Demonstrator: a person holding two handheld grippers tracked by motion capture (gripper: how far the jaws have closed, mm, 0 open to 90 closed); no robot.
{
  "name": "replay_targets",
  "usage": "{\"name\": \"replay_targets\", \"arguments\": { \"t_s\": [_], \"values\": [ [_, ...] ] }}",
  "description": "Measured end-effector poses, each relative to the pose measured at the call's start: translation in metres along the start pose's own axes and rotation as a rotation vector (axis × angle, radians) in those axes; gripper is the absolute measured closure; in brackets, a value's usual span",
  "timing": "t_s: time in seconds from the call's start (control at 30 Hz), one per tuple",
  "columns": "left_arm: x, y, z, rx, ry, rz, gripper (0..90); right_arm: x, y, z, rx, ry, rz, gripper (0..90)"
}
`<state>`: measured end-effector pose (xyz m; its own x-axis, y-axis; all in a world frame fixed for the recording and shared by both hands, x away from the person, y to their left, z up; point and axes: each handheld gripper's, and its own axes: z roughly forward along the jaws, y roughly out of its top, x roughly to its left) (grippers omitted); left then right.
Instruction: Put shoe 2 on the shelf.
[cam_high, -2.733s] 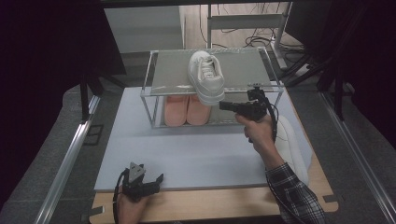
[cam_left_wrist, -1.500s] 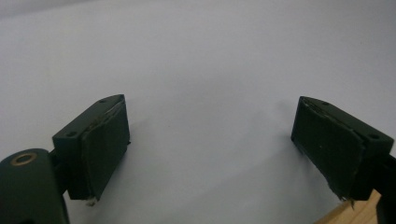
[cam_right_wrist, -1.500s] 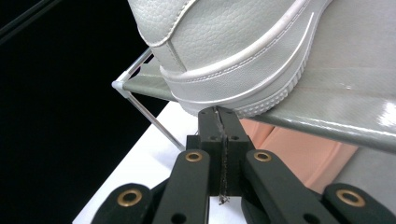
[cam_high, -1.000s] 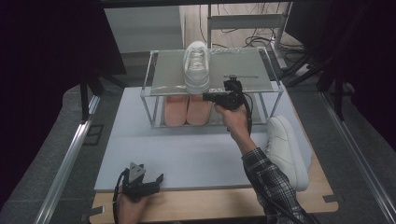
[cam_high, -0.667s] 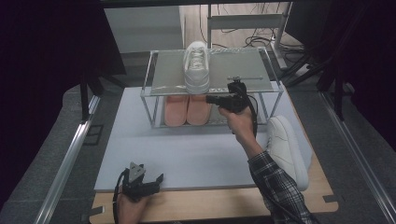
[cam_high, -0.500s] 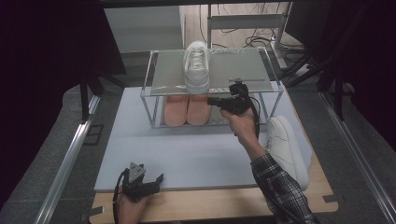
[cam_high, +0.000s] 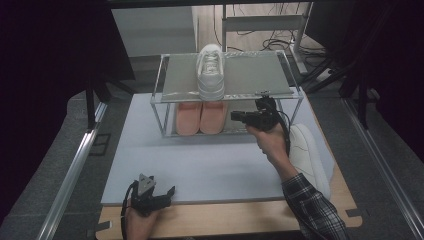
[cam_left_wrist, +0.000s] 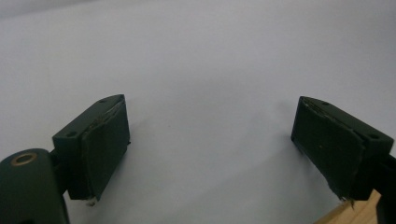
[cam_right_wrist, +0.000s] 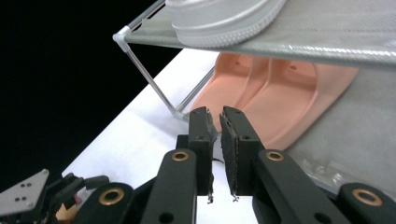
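A white sneaker (cam_high: 211, 72) stands on the top shelf of a wire rack (cam_high: 260, 75), its sole (cam_right_wrist: 224, 18) seen from below in the right gripper view. A pair of pink slippers (cam_high: 200, 117) (cam_right_wrist: 280, 93) lies on the lower shelf. My right gripper (cam_high: 234, 116) (cam_right_wrist: 215, 121) hovers level in front of the rack, right of the slippers. Its jaws have just been opening to a narrow gap, with nothing between them. A second white sneaker (cam_high: 307, 155) lies on the table at the right. My left gripper (cam_high: 167, 192) (cam_left_wrist: 210, 149) rests open and empty on the white mat (cam_left_wrist: 201, 70).
The white mat (cam_high: 200, 165) covers most of the wooden table (cam_high: 225, 220). Metal rails (cam_high: 75, 165) run along both sides. Cables and desk legs (cam_high: 260, 30) lie behind the rack. The left gripper's grey plate (cam_right_wrist: 25, 186) sits low in the right gripper view.
The sneaker, earlier tilted on the shelf by the right gripper, now stands there alone. The right hand has drawn back from the rack, to the right and nearer. The left gripper has stayed still.
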<state>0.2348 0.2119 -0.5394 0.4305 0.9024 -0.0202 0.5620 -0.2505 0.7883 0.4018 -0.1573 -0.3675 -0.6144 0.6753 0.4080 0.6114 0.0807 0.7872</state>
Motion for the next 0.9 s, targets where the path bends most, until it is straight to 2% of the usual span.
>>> {"name": "replay_targets", "arguments": {
  "t_s": [0.3,0.37,0.53,0.57,0.9],
  "values": [
    [0.0,0.0,0.0,-0.001,-0.001,-0.001,11.2,-0.005,-0.012,-0.016,0.014,-0.035,-0.03,75.6],
    [0.0,0.0,0.0,-0.001,0.0,-0.001,11.2,-0.007,-0.016,-0.022,0.02,-0.048,-0.044,71.8],
    [0.0,0.0,0.0,-0.001,-0.001,-0.001,11.2,-0.009,-0.023,-0.029,0.03,-0.074,-0.072,69.0],
    [0.0,0.0,0.0,-0.001,-0.001,-0.001,11.2,-0.01,-0.026,-0.033,0.037,-0.089,-0.089,67.5],
    [0.0,0.0,0.0,-0.001,0.0,-0.001,11.2,-0.014,-0.04,-0.054,0.061,-0.165,-0.149,71.0]
  ]
}}
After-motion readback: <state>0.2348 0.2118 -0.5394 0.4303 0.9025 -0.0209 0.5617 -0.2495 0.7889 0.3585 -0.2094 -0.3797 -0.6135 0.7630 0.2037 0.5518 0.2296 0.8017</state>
